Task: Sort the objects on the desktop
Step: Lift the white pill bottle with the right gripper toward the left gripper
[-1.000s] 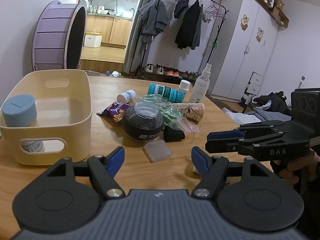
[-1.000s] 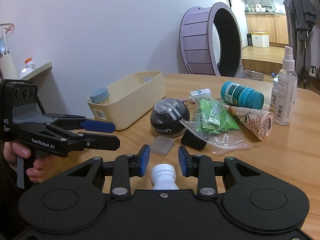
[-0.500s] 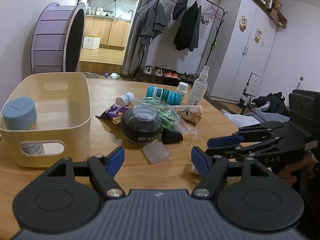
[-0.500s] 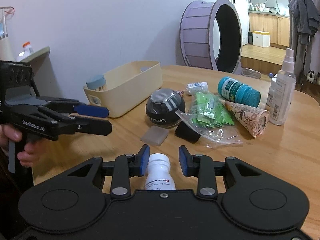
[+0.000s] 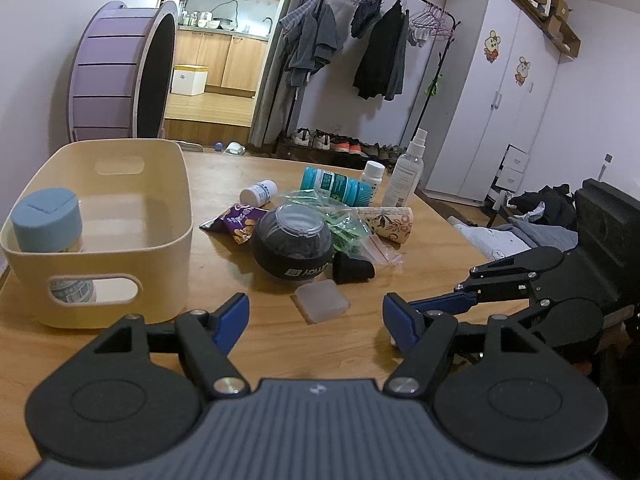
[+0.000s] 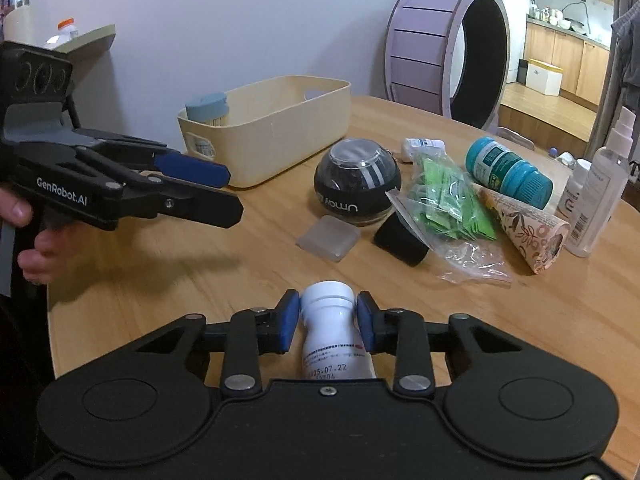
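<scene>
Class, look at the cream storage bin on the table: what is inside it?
Inside the cream bin stands one jar with a blue lid, in the near left corner. The rest of the visible floor is bare; the near wall hides a strip.

Bare tabletop (image 6: 224, 264) lies between bin (image 6: 280, 136) and clutter (image 6: 440, 200)
</scene>
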Motion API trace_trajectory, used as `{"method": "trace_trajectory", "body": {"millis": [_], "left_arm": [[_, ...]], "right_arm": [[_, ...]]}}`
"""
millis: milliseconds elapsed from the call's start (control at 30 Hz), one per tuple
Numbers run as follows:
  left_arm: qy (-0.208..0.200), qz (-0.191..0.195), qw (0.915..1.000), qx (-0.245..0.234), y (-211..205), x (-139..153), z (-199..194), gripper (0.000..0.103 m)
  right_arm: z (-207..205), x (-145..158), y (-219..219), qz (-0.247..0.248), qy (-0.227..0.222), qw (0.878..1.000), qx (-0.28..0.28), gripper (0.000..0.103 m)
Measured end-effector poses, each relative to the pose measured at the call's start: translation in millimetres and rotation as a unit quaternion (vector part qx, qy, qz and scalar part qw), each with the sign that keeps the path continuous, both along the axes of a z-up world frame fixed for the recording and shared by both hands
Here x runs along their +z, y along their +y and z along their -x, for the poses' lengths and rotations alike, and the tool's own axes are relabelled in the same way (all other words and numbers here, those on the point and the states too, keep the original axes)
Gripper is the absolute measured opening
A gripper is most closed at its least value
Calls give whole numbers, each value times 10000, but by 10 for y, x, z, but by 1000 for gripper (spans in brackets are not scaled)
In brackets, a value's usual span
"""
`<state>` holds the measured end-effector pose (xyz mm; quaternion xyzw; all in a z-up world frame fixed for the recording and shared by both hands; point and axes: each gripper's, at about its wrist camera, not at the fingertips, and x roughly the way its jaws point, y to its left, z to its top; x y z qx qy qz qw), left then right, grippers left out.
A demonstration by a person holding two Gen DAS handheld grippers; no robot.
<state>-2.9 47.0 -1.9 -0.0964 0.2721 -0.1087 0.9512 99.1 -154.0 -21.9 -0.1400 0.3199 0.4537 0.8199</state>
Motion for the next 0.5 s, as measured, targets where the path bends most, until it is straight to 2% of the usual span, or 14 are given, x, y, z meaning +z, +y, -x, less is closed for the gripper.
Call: {"method": "trace_trajectory", "body": {"millis": [233,500], "left_arm": [[-48,2,10000,-74,-22,15,7,73],[-112,13,9997,-231,-69,31,14,73]], "right_arm": [[-40,148,-157,-719,153,9972,-152,32],[-7,163,-333,-906,247,9952,-265,32]]}}
